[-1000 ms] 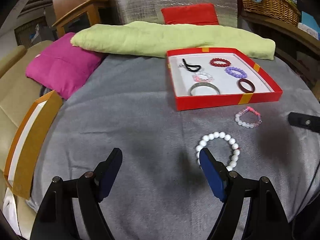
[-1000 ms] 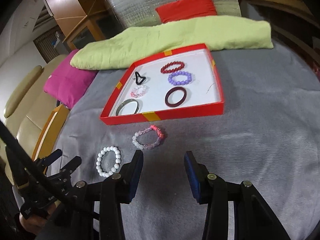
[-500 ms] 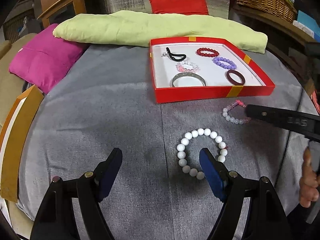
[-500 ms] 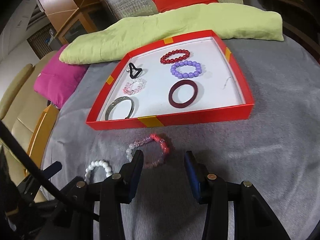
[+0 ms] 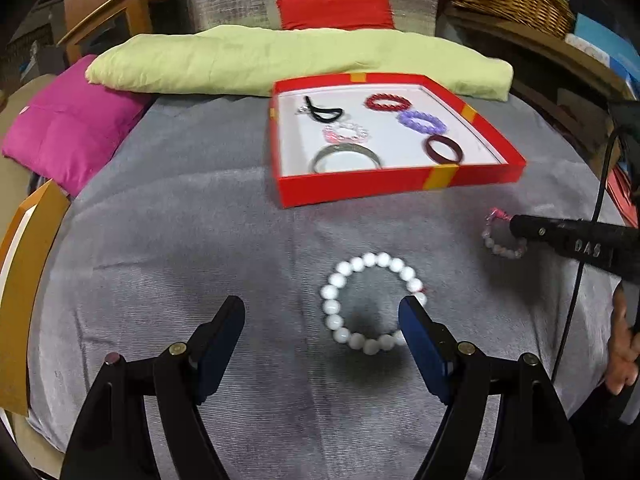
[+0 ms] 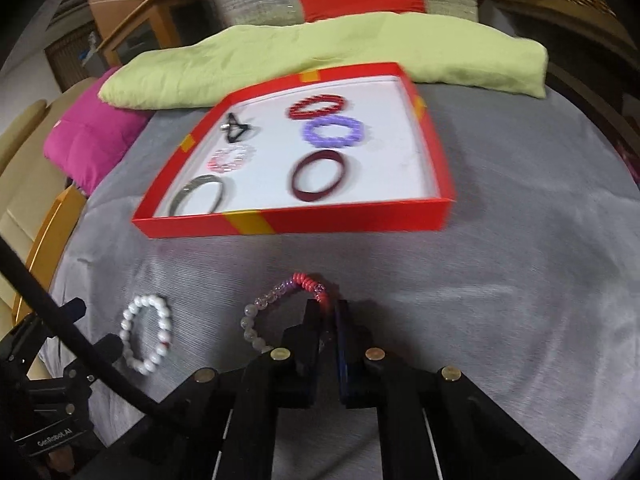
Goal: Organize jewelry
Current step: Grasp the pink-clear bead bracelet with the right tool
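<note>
The right gripper (image 6: 329,312) has just been closing, and its two dark blue pads now stand nearly together, pinching the right-hand side of a small pink, clear and red beaded bracelet (image 6: 276,300) that lies flat on the grey cloth-covered table (image 6: 520,300). The rest of the loop fans out to the left of and beyond the fingertips. Straight ahead, just past the bracelet, is the near wall of a shallow red cardboard box with a white floor (image 6: 296,220); its long side runs across the view. It already holds six pieces, with bare floor on its right side. The likely next move is a short lift forward over that wall. The left gripper (image 5: 322,320) hangs over the cloth with its jaws wide apart and nothing held. A larger white beaded bracelet (image 5: 372,304) lies flat towards its right finger (image 5: 420,340), which overlaps the loop's right edge; whether it touches the beads I cannot tell. The box lies farther ahead and to the right of this hand.
</note>
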Available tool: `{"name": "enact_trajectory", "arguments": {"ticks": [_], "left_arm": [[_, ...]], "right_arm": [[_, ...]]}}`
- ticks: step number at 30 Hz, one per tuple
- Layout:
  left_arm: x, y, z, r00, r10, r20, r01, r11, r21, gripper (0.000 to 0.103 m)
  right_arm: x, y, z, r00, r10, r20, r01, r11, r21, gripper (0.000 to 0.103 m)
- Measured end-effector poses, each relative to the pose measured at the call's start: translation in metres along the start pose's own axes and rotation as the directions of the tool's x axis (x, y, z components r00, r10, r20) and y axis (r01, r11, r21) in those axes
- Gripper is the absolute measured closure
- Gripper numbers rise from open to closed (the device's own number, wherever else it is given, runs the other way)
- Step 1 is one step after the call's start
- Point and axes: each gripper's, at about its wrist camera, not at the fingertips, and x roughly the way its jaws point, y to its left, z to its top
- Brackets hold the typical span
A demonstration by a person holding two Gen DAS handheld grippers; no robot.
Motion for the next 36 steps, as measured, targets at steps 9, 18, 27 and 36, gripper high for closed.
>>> {"name": "enact_trajectory", "arguments": {"ticks": [9,18,27,36], "left_arm": [[0.010,-0.023,0.000,1.000,0.008,-0.026,-0.007,0.998,0.065,0.023],[0.017,-0.042,0.000,0.998,0.044,-0.033,-0.039,0.990,0.137,0.023],[0.018,-0.040,0.001,0.999,0.033,-0.037,-0.028,0.992,0.126,0.023],[0.024,-0.029,-0.003,0.999,-0.007,-0.053,0.010,0.999,0.048,0.015]], "right_arm": [[-0.004,-0.022,-0.002,1.000,0.012,-0.021,-0.011,0.999,0.034,0.096],[-0.002,-0.021,-0.002,0.999,0.007,-0.035,-0.006,0.999,0.035,0.095],[-0.002,-0.020,-0.002,0.999,0.003,-0.033,-0.002,1.000,0.030,0.094],[-0.001,-0.020,-0.003,1.000,-0.003,-0.027,0.004,1.000,0.025,0.094]]}}
